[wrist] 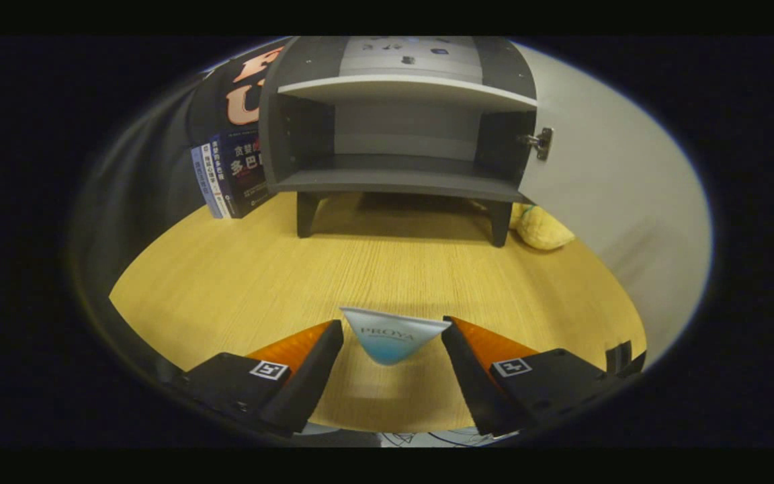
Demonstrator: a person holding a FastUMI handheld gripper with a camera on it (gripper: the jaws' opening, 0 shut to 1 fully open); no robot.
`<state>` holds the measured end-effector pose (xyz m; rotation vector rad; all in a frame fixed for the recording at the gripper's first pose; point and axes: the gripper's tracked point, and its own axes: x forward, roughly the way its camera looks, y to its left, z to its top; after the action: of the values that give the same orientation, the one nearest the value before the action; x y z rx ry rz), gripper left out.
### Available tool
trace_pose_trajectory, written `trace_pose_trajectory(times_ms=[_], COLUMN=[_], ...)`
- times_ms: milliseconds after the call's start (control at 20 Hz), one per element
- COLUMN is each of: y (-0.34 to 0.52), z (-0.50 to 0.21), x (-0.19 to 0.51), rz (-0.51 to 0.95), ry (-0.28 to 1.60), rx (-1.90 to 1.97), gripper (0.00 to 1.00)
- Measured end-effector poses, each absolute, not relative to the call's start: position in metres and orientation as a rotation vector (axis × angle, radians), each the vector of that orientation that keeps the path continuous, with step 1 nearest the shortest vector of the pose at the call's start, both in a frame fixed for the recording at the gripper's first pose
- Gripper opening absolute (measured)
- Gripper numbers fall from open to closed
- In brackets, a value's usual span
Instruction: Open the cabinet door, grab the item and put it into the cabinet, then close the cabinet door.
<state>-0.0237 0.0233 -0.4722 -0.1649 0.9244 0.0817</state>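
Cabinet door (pixel 602 202) already open; gripper (pixel 392 336) fingers clamp tube (pixel 392 334), held above table (pixel 239 282); placing in cabinet (pixel 397 121), door closing remain

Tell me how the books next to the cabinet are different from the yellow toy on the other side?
The books stand upright, leaning by the cabinet; the yellow toy lies slumped on the table. The books look flat, dark and blue; the toy looks round, soft and yellow. Both sit far beyond the hand-held gripper, whose fingers flank a small tube.
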Motion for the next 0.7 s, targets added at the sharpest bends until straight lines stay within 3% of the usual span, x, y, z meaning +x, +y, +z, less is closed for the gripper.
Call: trace_pose_trajectory(times_ms=[50, 150, 350, 700], y=[0.020, 0.020, 0.024, 0.066], z=[-0.476, -0.475, -0.424, -0.201], x=[-0.028, -0.030, -0.010, 0.131], rz=[0.071, 0.061, 0.065, 0.158], ry=[0.937, 0.940, 0.861, 0.453], rx=[-0.154, -0.133, -0.125, -0.128], gripper=[0.88, 0.56, 0.52, 0.51])
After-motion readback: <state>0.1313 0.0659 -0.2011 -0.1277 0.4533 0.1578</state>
